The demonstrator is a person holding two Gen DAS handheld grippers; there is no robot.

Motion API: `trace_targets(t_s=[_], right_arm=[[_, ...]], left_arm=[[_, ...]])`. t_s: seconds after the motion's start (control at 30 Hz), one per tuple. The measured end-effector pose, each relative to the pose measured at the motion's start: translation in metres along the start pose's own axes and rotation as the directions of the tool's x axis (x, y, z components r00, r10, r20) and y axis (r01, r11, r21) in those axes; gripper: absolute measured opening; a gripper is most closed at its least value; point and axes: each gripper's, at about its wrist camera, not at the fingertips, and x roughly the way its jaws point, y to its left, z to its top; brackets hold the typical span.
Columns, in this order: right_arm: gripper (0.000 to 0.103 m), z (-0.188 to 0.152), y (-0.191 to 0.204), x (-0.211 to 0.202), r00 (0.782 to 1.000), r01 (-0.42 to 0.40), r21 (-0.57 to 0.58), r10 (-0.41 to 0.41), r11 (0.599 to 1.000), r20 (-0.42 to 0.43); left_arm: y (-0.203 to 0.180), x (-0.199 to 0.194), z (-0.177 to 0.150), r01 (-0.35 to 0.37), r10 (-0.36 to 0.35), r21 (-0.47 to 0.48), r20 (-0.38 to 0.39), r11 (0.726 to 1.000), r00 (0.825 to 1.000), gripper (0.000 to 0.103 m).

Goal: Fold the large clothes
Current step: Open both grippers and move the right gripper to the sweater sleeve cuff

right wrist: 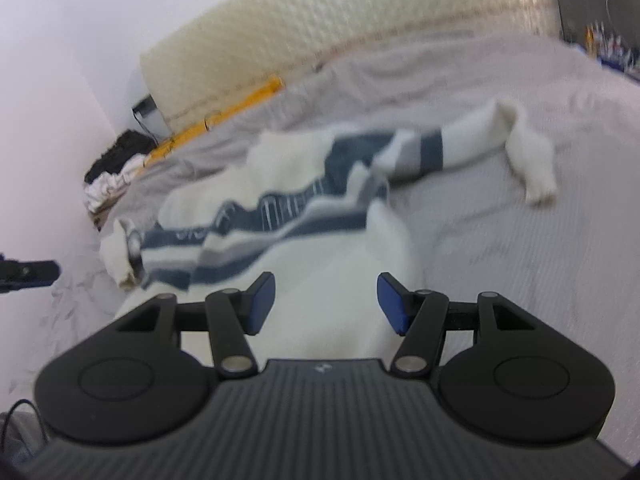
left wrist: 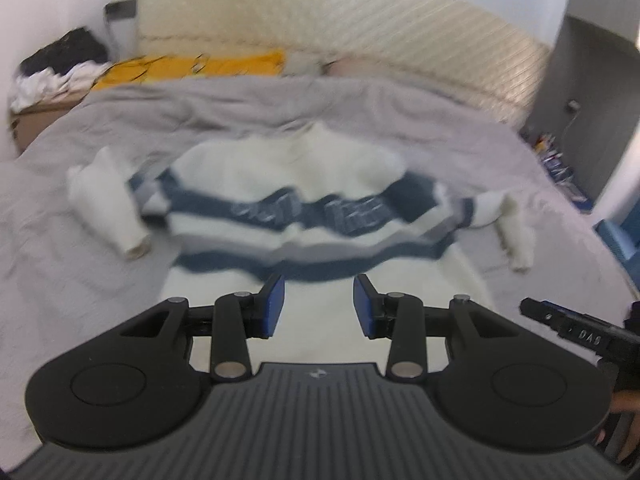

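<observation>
The sweater point(left wrist: 304, 208), white with navy and grey stripes, lies spread on the grey bed point(left wrist: 80, 280), sleeves flung out to either side of it. We hold the left claw point(left wrist: 319, 304) above its white hem, jaws apart and empty. Our right claw point(right wrist: 326, 300) hovers over the hem too, gaping, nothing gripped

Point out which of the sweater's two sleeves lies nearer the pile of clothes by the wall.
The sleeve on the left of the left wrist view: it lies on the sweater's side toward the pile of clothes. The other sleeve reaches toward the opposite bedside.
</observation>
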Motion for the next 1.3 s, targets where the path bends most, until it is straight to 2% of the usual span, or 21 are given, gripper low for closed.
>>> trace_targets(t_s=[0.17, 0.37, 0.63, 0.7, 0.73, 0.77, 1.03, 1.1, 1.17, 1.3], right_arm=[[0.06, 0.008, 0.003, -0.02, 0.996, 0.017, -0.036, -0.013, 0.999, 0.087], [0.06, 0.004, 0.004, -0.03, 0.991, 0.056, -0.078, -0.045, 0.995, 0.128], [0.061, -0.004, 0.003, -0.025, 0.984, 0.116, -0.062, -0.106, 0.991, 0.141], [0.061, -0.003, -0.004, -0.016, 0.985, 0.111, -0.025, -0.106, 0.994, 0.134], [0.062, -0.003, -0.007, -0.012, 0.985, 0.11, -0.005, -0.108, 0.994, 0.131], [0.062, -0.002, -0.013, -0.004, 0.985, 0.117, 0.016, -0.118, 0.993, 0.123], [0.064, 0.017, -0.054, 0.053, 0.98, 0.175, 0.155, -0.188, 0.972, 0.068], [0.072, 0.021, -0.062, 0.062, 0.974, 0.194, 0.154, -0.208, 0.969, 0.085], [0.093, 0.026, -0.073, 0.071, 0.971, 0.19, 0.154, -0.208, 0.97, 0.115], [0.093, 0.037, -0.101, 0.095, 0.981, 0.13, 0.231, -0.159, 0.964, 0.11]], left_arm=[[-0.041, 0.008, 0.0, 0.049, -0.051, 0.041, 0.065, 0.998, 0.997, 0.043], [-0.071, 0.034, -0.019, 0.104, -0.112, 0.085, 0.096, 0.991, 0.989, 0.043], [-0.054, 0.071, -0.05, 0.081, -0.086, 0.056, 0.084, 0.995, 0.993, 0.043], [-0.045, 0.075, -0.051, 0.084, -0.087, 0.038, 0.078, 0.996, 0.993, 0.05], [-0.04, 0.077, -0.05, 0.077, -0.079, 0.026, 0.08, 0.997, 0.994, 0.058], [-0.036, 0.078, -0.05, 0.074, -0.075, 0.014, 0.085, 0.997, 0.994, 0.063], [-0.022, 0.093, -0.055, 0.052, -0.05, -0.038, 0.064, 0.998, 0.997, 0.075], [-0.019, 0.098, -0.057, 0.047, -0.044, -0.054, 0.055, 0.997, 0.997, 0.076], [-0.017, 0.104, -0.058, 0.037, -0.034, -0.069, 0.04, 0.997, 0.999, 0.076], [-0.017, 0.112, -0.061, 0.028, -0.026, -0.078, 0.026, 0.997, 0.999, 0.077]])
